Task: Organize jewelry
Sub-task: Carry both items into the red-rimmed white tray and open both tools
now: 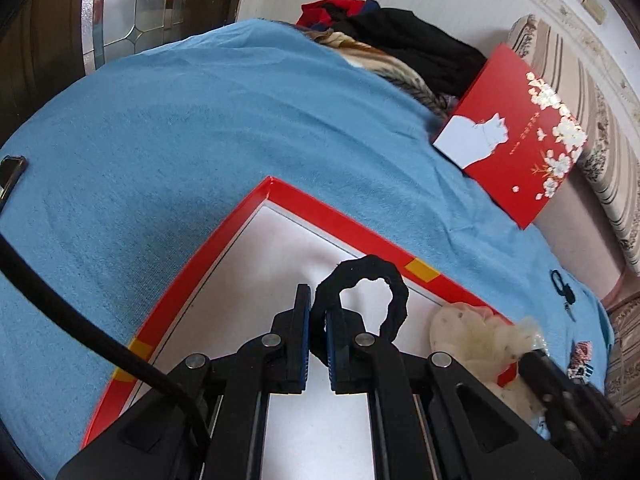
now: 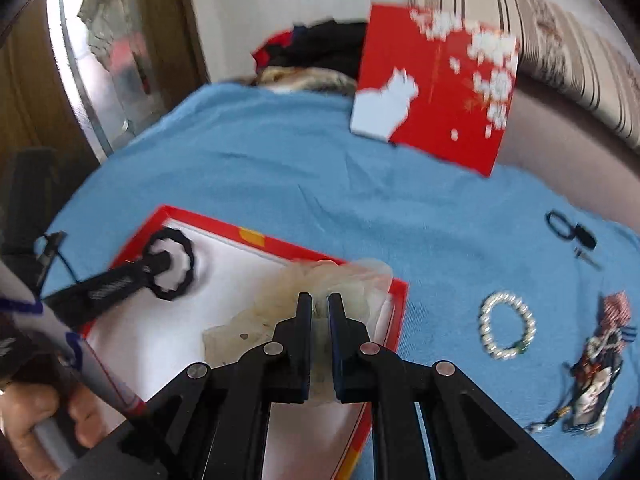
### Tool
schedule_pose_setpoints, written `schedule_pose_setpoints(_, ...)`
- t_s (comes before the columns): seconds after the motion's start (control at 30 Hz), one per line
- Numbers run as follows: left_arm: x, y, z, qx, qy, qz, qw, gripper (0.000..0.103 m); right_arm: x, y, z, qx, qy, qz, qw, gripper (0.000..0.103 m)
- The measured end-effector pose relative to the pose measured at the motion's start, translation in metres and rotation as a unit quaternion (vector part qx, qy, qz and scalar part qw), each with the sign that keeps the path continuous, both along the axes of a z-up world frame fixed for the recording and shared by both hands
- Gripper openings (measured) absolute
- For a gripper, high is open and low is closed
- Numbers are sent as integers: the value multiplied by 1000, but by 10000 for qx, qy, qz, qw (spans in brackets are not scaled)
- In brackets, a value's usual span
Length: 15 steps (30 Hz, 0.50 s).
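A red box (image 1: pixel 320 210) with a white inside lies open on a blue cloth (image 1: pixel 180 120). My left gripper (image 1: pixel 318 312) is shut on a black scrunchie (image 1: pixel 394 300) and holds it over the box's white floor. It also shows in the right wrist view (image 2: pixel 176 266). My right gripper (image 2: pixel 320 304) is shut on a cream sheer scrunchie (image 2: pixel 352 276) over the box's right edge (image 2: pixel 400 292); the same scrunchie shows in the left wrist view (image 1: pixel 472 332). A white bead bracelet (image 2: pixel 507 324) lies on the cloth to the right.
The red lid (image 2: pixel 436 84) with white flowers leans at the back right against a striped cushion (image 2: pixel 540 12). A black hair tie with a key (image 2: pixel 570 232) and a patterned hair ornament (image 2: pixel 600 376) lie at the right. Dark clothes (image 1: pixel 408 36) are piled at the back.
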<state>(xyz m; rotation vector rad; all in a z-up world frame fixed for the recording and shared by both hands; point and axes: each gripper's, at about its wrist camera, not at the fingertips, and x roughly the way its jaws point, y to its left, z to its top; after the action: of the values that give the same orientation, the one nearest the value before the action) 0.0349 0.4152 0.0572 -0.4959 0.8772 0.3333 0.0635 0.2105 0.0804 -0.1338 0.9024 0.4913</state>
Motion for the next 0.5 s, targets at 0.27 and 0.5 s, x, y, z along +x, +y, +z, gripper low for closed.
schedule_pose_setpoints(0.27, -7, -6, 14, 107, -195, 185, 9996, 46, 9, -13, -22, -74, 313, -259, 9991, 46)
schedule_pose_setpoints(0.5, -26, -13, 33, 118, -389, 318, 9987, 49, -17, -43, 16, 122, 37, -338, 9993, 54)
